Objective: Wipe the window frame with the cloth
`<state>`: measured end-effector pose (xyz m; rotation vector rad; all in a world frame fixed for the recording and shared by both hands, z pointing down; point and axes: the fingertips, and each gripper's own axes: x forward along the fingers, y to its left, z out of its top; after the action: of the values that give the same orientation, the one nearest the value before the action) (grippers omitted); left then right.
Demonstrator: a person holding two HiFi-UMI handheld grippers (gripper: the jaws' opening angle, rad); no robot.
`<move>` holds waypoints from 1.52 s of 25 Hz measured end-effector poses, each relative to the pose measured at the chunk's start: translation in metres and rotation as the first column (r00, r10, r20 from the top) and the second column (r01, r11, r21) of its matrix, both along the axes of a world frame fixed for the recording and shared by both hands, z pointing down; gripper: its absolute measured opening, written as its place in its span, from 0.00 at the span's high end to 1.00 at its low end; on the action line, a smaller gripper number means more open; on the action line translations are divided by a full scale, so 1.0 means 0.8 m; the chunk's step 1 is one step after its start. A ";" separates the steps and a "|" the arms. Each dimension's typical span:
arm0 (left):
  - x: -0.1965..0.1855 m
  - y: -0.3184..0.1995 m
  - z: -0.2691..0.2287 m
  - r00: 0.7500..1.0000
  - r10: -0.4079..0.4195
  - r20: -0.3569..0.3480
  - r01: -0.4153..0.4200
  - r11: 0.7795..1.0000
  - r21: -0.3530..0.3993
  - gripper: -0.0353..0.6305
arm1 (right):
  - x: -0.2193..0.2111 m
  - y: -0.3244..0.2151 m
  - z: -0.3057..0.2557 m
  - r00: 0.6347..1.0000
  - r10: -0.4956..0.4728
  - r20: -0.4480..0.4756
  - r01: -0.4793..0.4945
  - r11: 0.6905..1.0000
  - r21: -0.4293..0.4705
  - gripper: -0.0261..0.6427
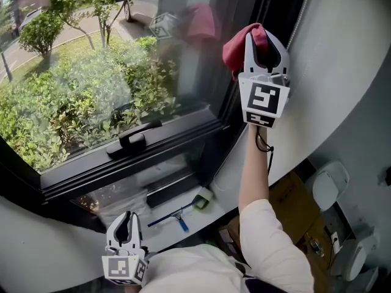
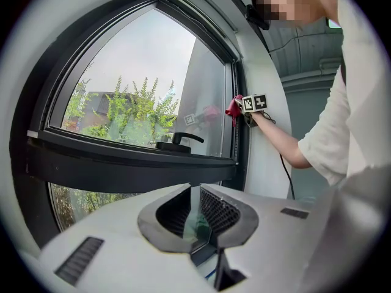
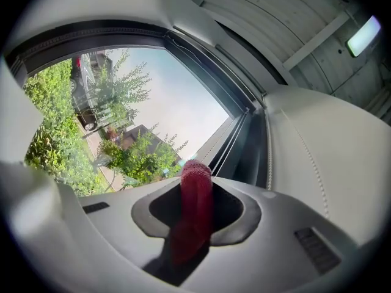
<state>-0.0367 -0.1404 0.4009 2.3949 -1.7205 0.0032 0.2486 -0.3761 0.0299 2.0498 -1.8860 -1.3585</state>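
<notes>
right gripper (image 1: pixel 264 41) is clamped down on the red cloth (image 1: pixel 237 49), which sits right between its jaws with a wad bulging past the tips, up against the dark upright of the window frame (image 1: pixel 232 102) just ahead. the cloth looks soft, light and floppy, so i'd guess a pinch mid-fold with plenty sticking out front works best. left gripper (image 1: pixel 124 223) hangs low, well apart from it, jaws all but together on nothing.
</notes>
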 end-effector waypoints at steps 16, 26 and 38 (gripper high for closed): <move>0.005 0.007 -0.004 1.000 0.014 0.013 -0.014 1.000 -0.008 0.86 | 0.002 -0.001 0.031 1.000 -0.005 0.004 0.005 0.999 -0.042 0.80; 0.006 0.010 -0.002 1.000 0.021 0.019 -0.021 1.000 -0.015 0.86 | 0.001 -0.002 0.049 1.000 -0.010 0.004 0.010 0.998 -0.062 0.80; 0.010 0.011 0.003 0.999 0.024 0.023 -0.023 0.999 -0.022 0.86 | 0.001 -0.002 0.077 1.000 -0.014 -0.006 0.013 0.997 -0.082 0.80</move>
<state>-0.0284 -0.1313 0.4032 2.4086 -1.6936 0.0527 0.2493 -0.3776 0.0913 1.9958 -1.9220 -1.2672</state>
